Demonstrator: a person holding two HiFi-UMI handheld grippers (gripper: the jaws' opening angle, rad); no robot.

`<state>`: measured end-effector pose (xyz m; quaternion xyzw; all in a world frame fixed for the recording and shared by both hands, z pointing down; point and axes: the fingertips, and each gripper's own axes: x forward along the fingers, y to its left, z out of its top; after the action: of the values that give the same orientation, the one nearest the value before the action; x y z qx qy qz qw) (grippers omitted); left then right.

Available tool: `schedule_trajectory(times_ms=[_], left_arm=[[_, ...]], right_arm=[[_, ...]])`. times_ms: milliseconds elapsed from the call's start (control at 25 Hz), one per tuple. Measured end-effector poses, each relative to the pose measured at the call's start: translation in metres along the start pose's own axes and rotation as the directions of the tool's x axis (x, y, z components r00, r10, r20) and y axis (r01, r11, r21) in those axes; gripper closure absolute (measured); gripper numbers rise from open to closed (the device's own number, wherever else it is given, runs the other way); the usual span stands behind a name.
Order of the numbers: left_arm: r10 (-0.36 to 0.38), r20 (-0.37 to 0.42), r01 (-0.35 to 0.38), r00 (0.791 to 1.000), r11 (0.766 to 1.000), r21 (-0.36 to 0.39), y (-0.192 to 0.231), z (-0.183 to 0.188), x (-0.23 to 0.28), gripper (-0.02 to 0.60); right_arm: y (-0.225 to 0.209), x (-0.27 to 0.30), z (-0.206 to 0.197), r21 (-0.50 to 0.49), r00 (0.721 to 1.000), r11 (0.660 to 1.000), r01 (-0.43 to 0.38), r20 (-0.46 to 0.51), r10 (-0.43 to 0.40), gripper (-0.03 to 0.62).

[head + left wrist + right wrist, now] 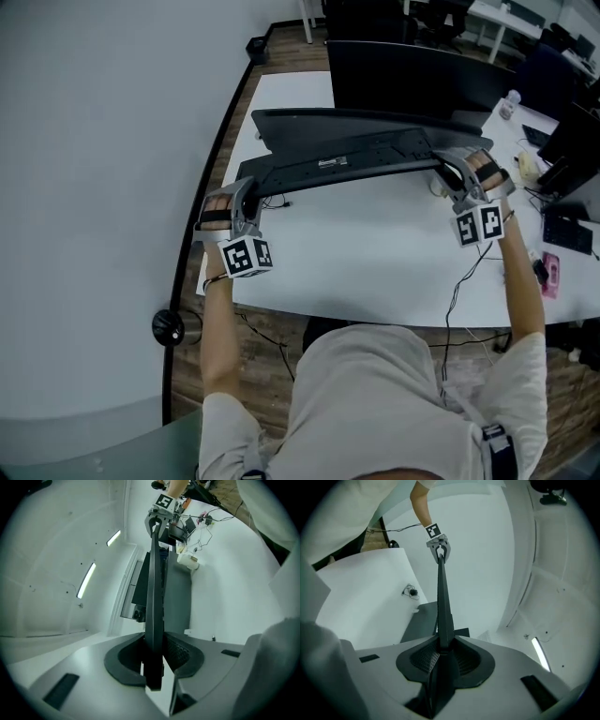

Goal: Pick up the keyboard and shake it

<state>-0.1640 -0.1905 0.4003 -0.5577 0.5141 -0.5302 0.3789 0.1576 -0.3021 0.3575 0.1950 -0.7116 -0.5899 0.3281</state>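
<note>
The keyboard (347,164) is held by its two short ends above the far part of the white desk (375,272), just in front of the dark monitor (403,70). It is turned so that what appears to be its underside faces the head view, though the dim picture leaves this uncertain. The left gripper (246,192) is clamped on the left end: in the left gripper view the board runs edge-on away from the jaws, with both pads pressed against its faces. The right gripper (459,173) is likewise closed on the right end, and the thin edge is seen pinched between its pads in the right gripper view. A grip at both ends is judged to serve the shaking, since a long, flat board is kept level that way and is stopped from twisting. With the keys apparently turned downward, loose crumbs would be let fall onto the desk.
</note>
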Motion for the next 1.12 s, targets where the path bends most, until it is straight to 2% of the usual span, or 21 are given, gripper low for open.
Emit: schedule_trajectory(times_ms=[80,160,240,280,320,360,440,480,520,560,640,680,760,840,920,1000,1040,1120], left_arm=[[-0.073,0.025,0.074,0.997,0.996,-0.042,-0.019,-0.005,0.002,0.468],[-0.197,0.061,0.202,0.979,0.976,-0.086,-0.043,-0.012,0.005,0.466],[-0.346,0.107,0.358,0.932,0.925,-0.125,-0.068,-0.014,0.005,0.465],[-0.42,0.142,0.439,0.896,0.887,-0.146,-0.082,-0.014,0.003,0.465],[-0.493,0.186,0.522,0.85,0.837,-0.167,-0.096,-0.014,-0.001,0.466],[-0.561,0.237,0.604,0.793,0.774,-0.189,-0.109,-0.015,-0.007,0.466],[-0.663,0.349,0.746,0.663,0.624,-0.233,-0.125,-0.012,-0.023,0.466],[-0.687,0.408,0.797,0.602,0.549,-0.251,-0.127,-0.007,-0.032,0.466],[-0.69,0.465,0.831,0.554,0.487,-0.269,-0.125,-0.002,-0.04,0.466],[-0.676,0.517,0.851,0.525,0.438,-0.291,-0.122,0.002,-0.045,0.466],[-0.619,0.609,0.869,0.495,0.355,-0.345,-0.116,0.005,-0.051,0.466],[-0.581,0.657,0.877,0.48,0.307,-0.37,-0.112,0.007,-0.053,0.466],[-0.484,0.752,0.894,0.446,0.199,-0.402,-0.1,0.011,-0.054,0.466],[-0.357,0.832,0.902,0.426,0.093,-0.422,-0.089,0.015,-0.055,0.466],[-0.212,0.875,0.895,0.436,-0.002,-0.447,-0.081,0.014,-0.054,0.466],[-0.073,0.881,0.878,0.467,-0.078,-0.472,-0.078,0.007,-0.049,0.466],[-0.022,0.876,0.87,0.481,-0.112,-0.481,-0.079,0.003,-0.046,0.466],[0.018,0.868,0.857,0.496,-0.172,-0.486,-0.089,0.0,-0.044,0.466]], right_arm=[[0.018,0.005,0.0,0.062,0.996,0.995,-0.083,0.02,0.082,0.473],[0.038,0.011,0.0,0.13,0.973,0.965,-0.226,0.07,0.219,0.473],[0.059,0.015,-0.001,0.197,0.92,0.899,-0.39,0.132,0.37,0.474],[0.069,0.015,0.0,0.227,0.883,0.855,-0.467,0.164,0.439,0.474],[0.077,0.014,0.0,0.254,0.842,0.803,-0.539,0.198,0.502,0.474],[0.084,0.012,0.001,0.281,0.795,0.744,-0.606,0.235,0.559,0.474],[0.096,0.006,0.005,0.334,0.693,0.608,-0.72,0.32,0.646,0.476],[0.102,0.004,0.006,0.359,0.646,0.539,-0.762,0.366,0.67,0.474],[0.106,0.002,0.007,0.38,0.607,0.478,-0.792,0.408,0.682,0.474],[0.11,0.001,0.006,0.395,0.576,0.427,-0.813,0.444,0.686,0.474],[0.117,-0.001,0.004,0.426,0.526,0.329,-0.843,0.52,0.673,0.474],[0.117,-0.004,0.003,0.444,0.504,0.274,-0.853,0.568,0.65,0.474],[0.115,-0.008,0.001,0.47,0.47,0.165,-0.867,0.664,0.581,0.474],[0.112,-0.012,-0.001,0.475,0.441,0.068,-0.877,0.741,0.507,0.476],[0.111,-0.012,0.001,0.476,0.428,-0.007,-0.88,0.797,0.425,0.476],[0.114,-0.008,0.003,0.484,0.438,-0.068,-0.873,0.836,0.33,0.474],[0.115,-0.007,0.004,0.487,0.446,-0.097,-0.868,0.85,0.279,0.474],[0.118,-0.004,0.003,0.491,0.463,-0.152,-0.858,0.867,0.183,0.474]])
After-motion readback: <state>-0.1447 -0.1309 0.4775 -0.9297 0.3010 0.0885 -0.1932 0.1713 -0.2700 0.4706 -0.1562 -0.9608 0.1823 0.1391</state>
